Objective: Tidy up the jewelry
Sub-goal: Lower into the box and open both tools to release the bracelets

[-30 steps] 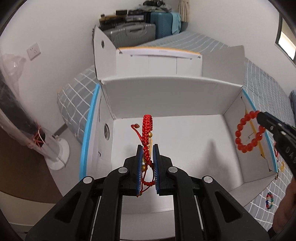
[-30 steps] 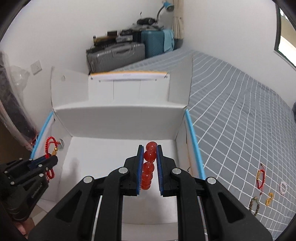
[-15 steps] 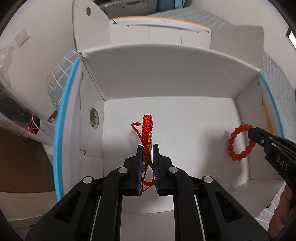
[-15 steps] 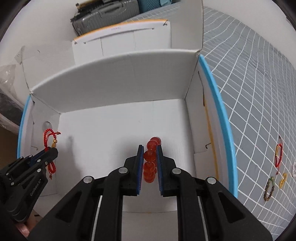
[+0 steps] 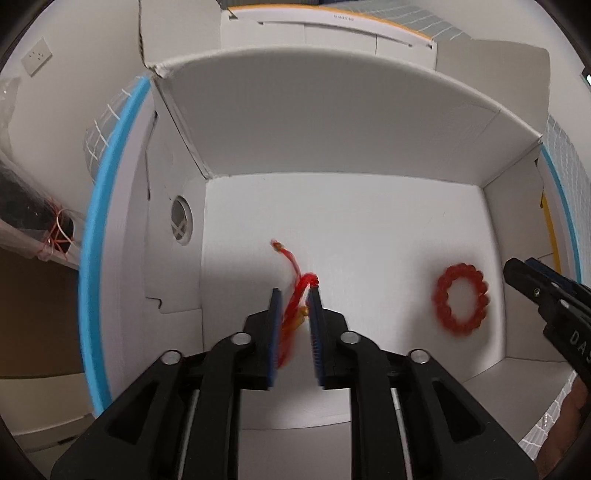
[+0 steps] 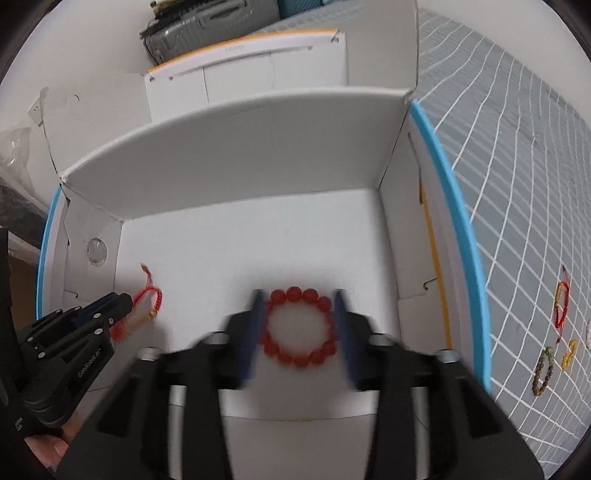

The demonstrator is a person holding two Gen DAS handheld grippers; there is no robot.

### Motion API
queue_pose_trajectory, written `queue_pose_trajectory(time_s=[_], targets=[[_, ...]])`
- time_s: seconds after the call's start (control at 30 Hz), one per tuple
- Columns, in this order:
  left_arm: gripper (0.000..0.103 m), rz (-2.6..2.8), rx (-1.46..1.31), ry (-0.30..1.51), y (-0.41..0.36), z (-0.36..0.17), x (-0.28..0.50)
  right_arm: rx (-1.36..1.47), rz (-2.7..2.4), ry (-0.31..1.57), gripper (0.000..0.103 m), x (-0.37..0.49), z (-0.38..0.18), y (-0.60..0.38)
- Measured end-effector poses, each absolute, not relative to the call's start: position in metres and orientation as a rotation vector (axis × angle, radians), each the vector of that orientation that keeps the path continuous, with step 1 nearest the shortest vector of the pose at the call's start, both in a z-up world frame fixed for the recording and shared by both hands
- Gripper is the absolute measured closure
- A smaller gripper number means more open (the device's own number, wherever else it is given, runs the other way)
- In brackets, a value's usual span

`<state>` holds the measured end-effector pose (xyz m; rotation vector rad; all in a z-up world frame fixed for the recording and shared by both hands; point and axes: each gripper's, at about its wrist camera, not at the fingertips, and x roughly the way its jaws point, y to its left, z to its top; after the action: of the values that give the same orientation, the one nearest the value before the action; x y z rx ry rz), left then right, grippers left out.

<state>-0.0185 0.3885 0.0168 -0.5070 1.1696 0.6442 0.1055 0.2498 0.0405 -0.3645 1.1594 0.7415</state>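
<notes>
Both grippers point down into a white cardboard box [image 5: 332, 122] [image 6: 240, 147] with blue rims. My left gripper [image 5: 295, 291] is opening its jaws. The red woven cord bracelet [image 5: 295, 295] sags, blurred, loose between the pads. In the right wrist view that bracelet [image 6: 147, 302] touches the box floor at the left gripper's [image 6: 123, 299] tip. The jaws of my right gripper [image 6: 298, 293] are opening too, and stand wide. The red bead bracelet [image 6: 299, 328] lies flat on the box floor between them, untouched. From the left wrist it [image 5: 461, 299] lies left of the right gripper [image 5: 521, 264].
Several more bracelets lie on the grey checked bedspread [image 6: 517, 184] right of the box: a red cord one [image 6: 561, 306], a brown beaded one [image 6: 543, 373], a yellow one [image 6: 570, 354]. A plastic bag [image 5: 29, 221] hangs left of the box. Suitcases [image 6: 207, 22] stand behind.
Both grippers sank deeper into the box and parted their jaws. The bead bracelet dropped flat onto the floor. The cord bracelet slumped down between the left pads.
</notes>
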Motion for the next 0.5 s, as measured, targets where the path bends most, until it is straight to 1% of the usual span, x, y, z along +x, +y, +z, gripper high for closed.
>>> queue_pose_trajectory(time_s=[0.03,0.07,0.1,0.13,0.2,0.23,0.27,0.33,0.4,0.5], targets=[[0.065,0.648,-0.508,1.152,0.389,0.021,-0.021,-0.359,0.752,1.144,0.051,0.104,0.044,0.248],[0.055,0.653,-0.505,1.131,0.387,0.025,-0.023,-0.352,0.756,1.133,0.046,0.102,0.048,0.247],[0.054,0.65,-0.5,1.114,0.385,0.029,-0.025,-0.346,0.761,1.125,0.042,0.101,0.051,0.245],[0.051,0.653,-0.488,1.104,0.383,0.032,-0.026,-0.335,0.768,1.107,0.036,0.099,0.056,0.243],[0.046,0.656,-0.473,1.083,0.378,0.038,-0.029,-0.322,0.774,1.076,0.03,0.098,0.067,0.238],[0.042,0.659,-0.465,1.071,0.375,0.042,-0.03,-0.31,0.778,1.054,0.026,0.097,0.074,0.235],[0.033,0.676,-0.446,1.053,0.371,0.047,-0.032,-0.299,0.78,1.034,0.022,0.096,0.08,0.231],[0.026,0.715,-0.404,0.996,0.363,0.061,-0.037,-0.288,0.773,0.998,0.019,0.097,0.091,0.224],[0.026,0.711,-0.393,0.971,0.354,0.07,-0.04,-0.279,0.77,0.964,0.015,0.096,0.101,0.217],[0.019,0.698,-0.393,0.926,0.347,0.086,-0.045,-0.274,0.747,0.905,0.01,0.094,0.114,0.199]])
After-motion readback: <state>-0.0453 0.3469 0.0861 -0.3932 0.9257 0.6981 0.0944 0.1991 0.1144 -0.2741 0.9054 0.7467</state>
